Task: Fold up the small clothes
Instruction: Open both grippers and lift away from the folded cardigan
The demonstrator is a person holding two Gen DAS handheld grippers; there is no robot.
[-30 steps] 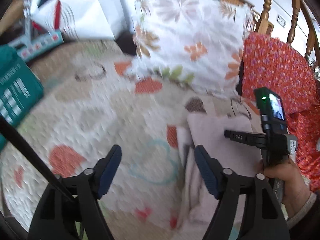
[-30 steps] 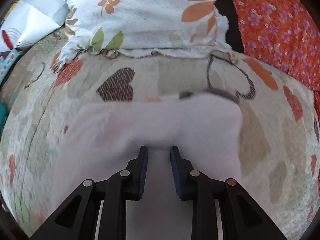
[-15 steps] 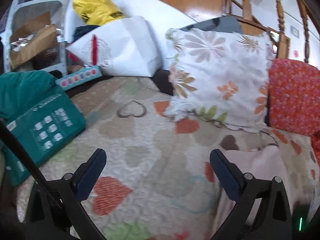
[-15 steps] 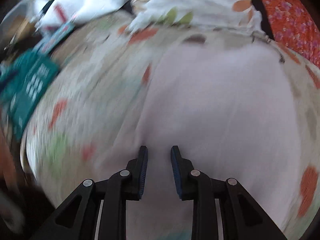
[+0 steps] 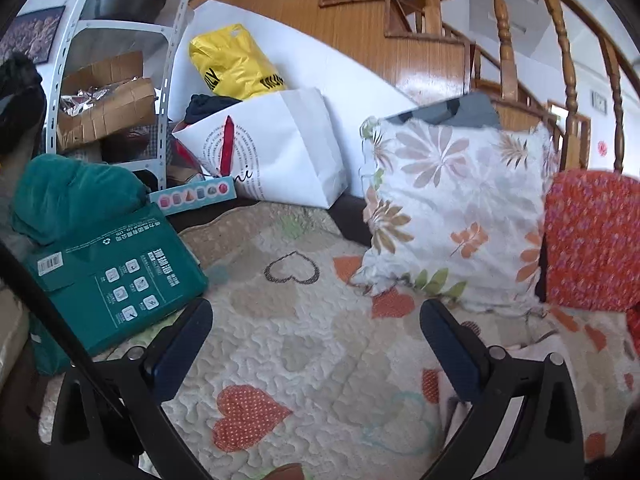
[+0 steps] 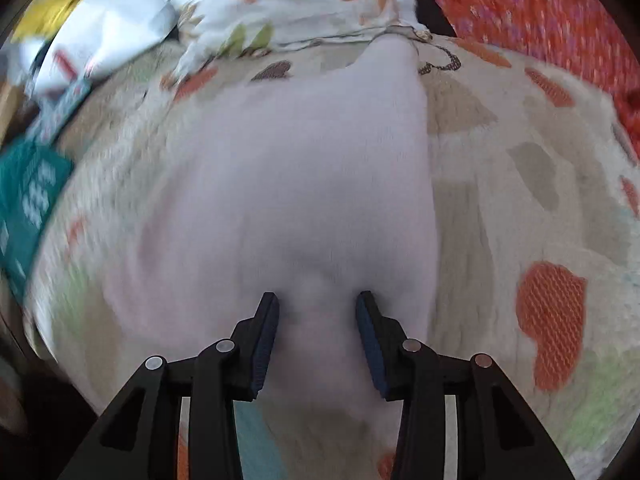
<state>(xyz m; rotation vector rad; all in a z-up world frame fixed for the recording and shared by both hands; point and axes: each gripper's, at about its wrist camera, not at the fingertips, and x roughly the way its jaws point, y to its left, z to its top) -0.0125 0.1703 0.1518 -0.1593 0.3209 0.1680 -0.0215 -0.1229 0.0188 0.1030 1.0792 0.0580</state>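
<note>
Holding your right gripper (image 6: pixel 318 320) low over the pale pink garment (image 6: pixel 304 168), you have its fingers parted with a soft hump of cloth bulging between them; whether the pads actually pinch it cannot be told, as the gap looks too wide for a firm clamp. The garment lies spread on the heart-print quilt (image 6: pixel 500 168), its far tip reaching the hem of the floral cushion (image 6: pixel 296 4). The right view is smeared by blur, so edges and seams are hard to read.

Your left gripper (image 5: pixel 316 340) is raised above the quilt, fingers wide apart and holding nothing. From that view only a sliver of the pink cloth shows, at lower right behind the right-hand finger. A green box (image 5: pixel 116 280) sits at the left edge of the quilt, well clear of the garment.

Handling judgement: the cloth looks light, limp and slightly fleecy, so it should drape and crease wherever it is lifted and will not hold a shape. Take hold at an edge or corner, not mid-panel, or the grab bunches layers. Expect little slip against the quilted surface.
</note>
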